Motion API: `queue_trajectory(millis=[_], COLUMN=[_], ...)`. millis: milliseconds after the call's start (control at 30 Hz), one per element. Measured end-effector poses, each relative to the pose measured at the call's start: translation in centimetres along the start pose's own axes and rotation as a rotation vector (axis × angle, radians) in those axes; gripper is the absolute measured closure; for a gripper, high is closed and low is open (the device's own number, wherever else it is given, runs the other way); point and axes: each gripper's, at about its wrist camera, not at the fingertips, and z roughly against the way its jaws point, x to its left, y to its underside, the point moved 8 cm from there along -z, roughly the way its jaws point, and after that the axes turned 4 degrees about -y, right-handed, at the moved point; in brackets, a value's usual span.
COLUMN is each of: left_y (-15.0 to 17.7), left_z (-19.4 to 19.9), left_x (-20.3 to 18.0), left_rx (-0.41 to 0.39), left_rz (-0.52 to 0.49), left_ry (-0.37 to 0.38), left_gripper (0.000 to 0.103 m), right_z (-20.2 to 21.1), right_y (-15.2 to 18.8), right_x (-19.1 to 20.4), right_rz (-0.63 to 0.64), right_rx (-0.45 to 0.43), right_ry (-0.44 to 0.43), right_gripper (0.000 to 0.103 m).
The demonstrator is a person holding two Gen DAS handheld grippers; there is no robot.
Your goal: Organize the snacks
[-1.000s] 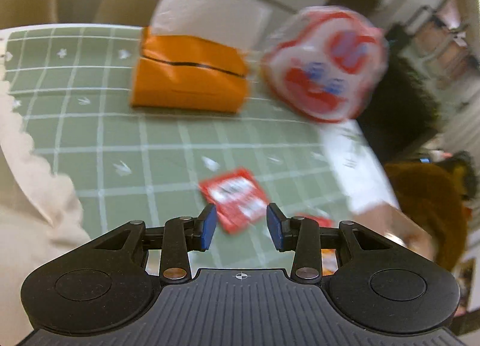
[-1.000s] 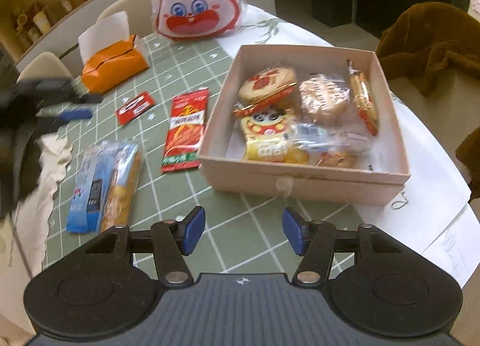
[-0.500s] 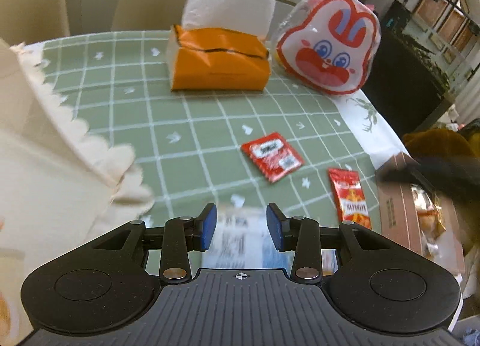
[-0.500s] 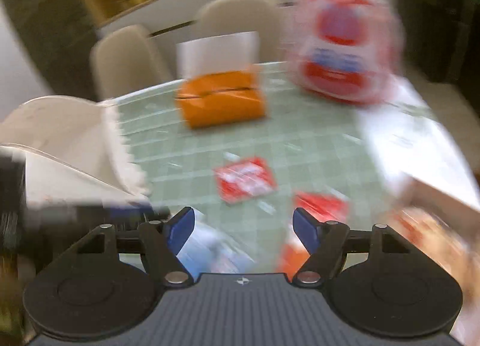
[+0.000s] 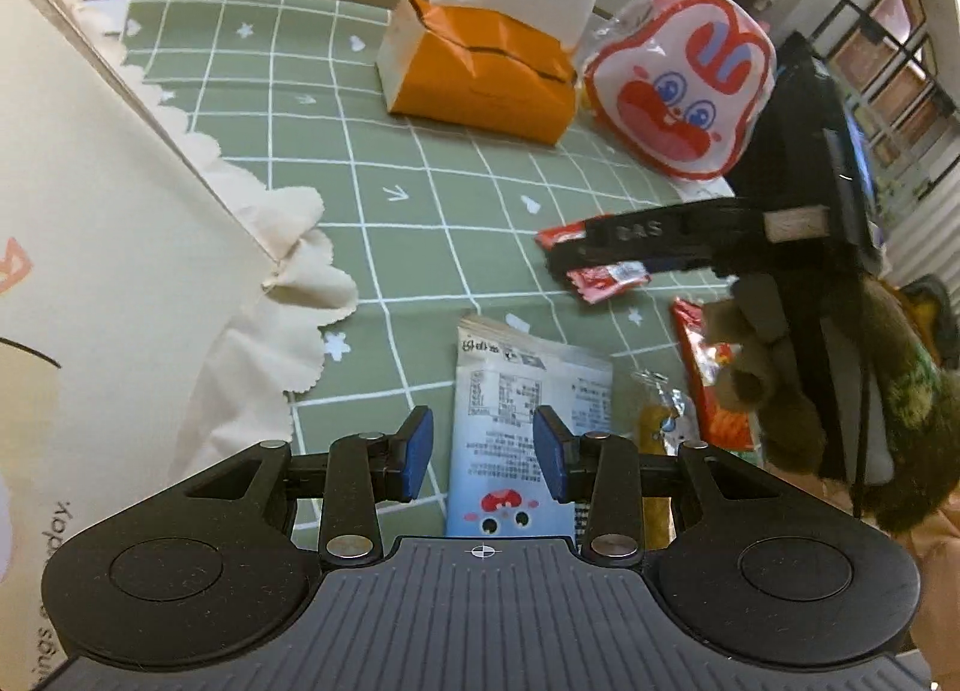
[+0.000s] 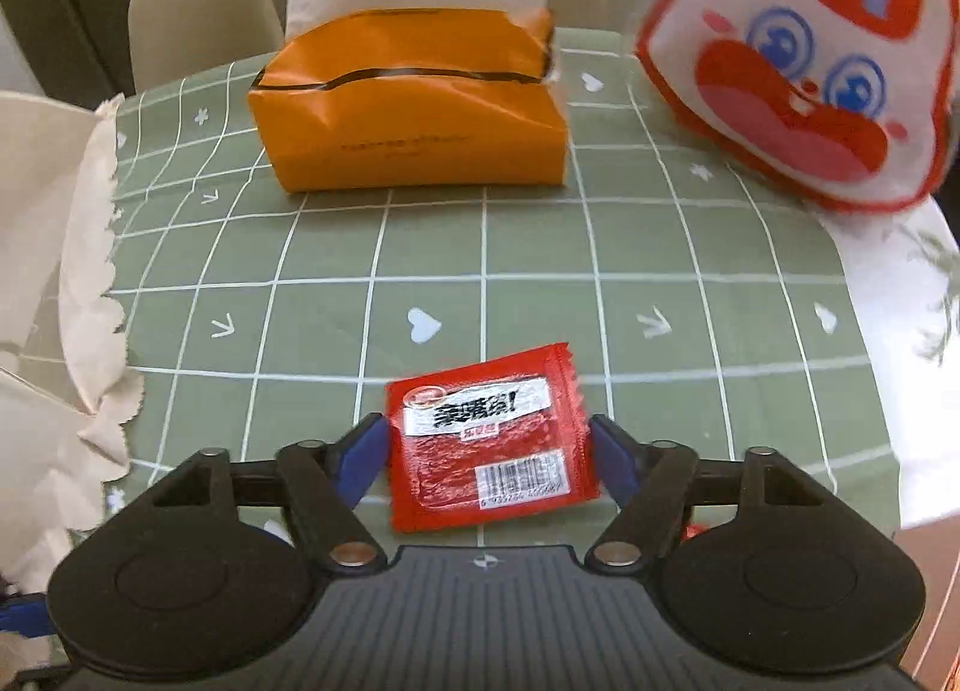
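Note:
My right gripper (image 6: 487, 454) is open with its jaws on either side of a small red snack packet (image 6: 491, 434) lying flat on the green checked tablecloth (image 6: 480, 247). In the left wrist view the right gripper (image 5: 606, 256) shows over the same red packet (image 5: 609, 278). My left gripper (image 5: 483, 451) is open and empty, just above a light blue snack packet (image 5: 516, 433). A yellow wrapped snack (image 5: 654, 421) and a long red packet (image 5: 708, 385) lie to the right of it.
An orange tissue box (image 6: 414, 109) stands at the back. A rabbit-face bag (image 6: 804, 49) stands at the back right. A cream paper bag (image 5: 90, 247) and a scalloped cloth (image 5: 270, 295) lie at the left. Chairs stand behind the table.
The right gripper swung left from the snack box and came down around the small red packet. The left gripper pulled back and now hangs over the blue packet.

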Motion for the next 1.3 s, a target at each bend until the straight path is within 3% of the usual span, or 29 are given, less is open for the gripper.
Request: queue_trajectory(millis=[33,67,233,433,567,700,800,833,867,1000,1200,1300], left_y=[0.1,0.2,0.3,2.2,2.6,1.6,1.6,1.7,1.9,2.0,4.7,6.4], left_z=[-0.2,-0.5,0.0,1.1,1.3,1.0,0.4,0.0,-0.3,-1.7,-2.5,-2.2], left_x=[-0.1,-0.2,-1.8,-6.6,-6.3,-2.1,-0.5,-0.5,-0.6,-2.9,-9.1,-10.5], left_rx=[0.008,0.012,0.003,0.049,0.006,-0.018,0.018,0.028,0.039,0.046,0.069,0.11], left_rz=[-0.003,-0.007,-0.035,-0.14,-0.1,0.022,0.06,0.051,0.037,-0.089,-0.451,-0.5], left_ry=[0.004,0.003,0.014,0.127,0.062,-0.066,-0.067,-0.064,-0.058,-0.057,-0.036,0.028], left_gripper=[0.062,0.061,0.061,0.061,0.061,0.062,0.062,0.062,0.062,0.061,0.06,0.06], right_z=[0.4,1.0,6.6,15.1,18.4,20.1,20.2,20.2,20.2,20.7,21.6,21.3], right_y=[0.3,0.5,3.1,10.5,16.4,21.9,25.1,25.9,26.5,27.9,28.6,28.8], right_x=[-0.1,-0.1,0.1,-0.3,-1.5,-3.3,-5.0,-5.4,-5.7,-6.3,-5.8,-5.2], right_rz=[-0.014,-0.031,-0.052,-0.085,-0.143,-0.244,-0.31,-0.329,-0.348,-0.414,-0.434,-0.425], right_rx=[0.006,0.011,-0.041,-0.108,-0.115,-0.119,-0.112,-0.111,-0.111,-0.14,-0.172,-0.162], right_ry=[-0.01,-0.023,-0.052,-0.052,-0.001,0.051,0.096,0.112,0.114,0.102,0.112,0.111], right_gripper=[0.049,0.05,0.052,0.052,0.051,0.051,0.05,0.045,0.038,0.038,0.038,0.038])
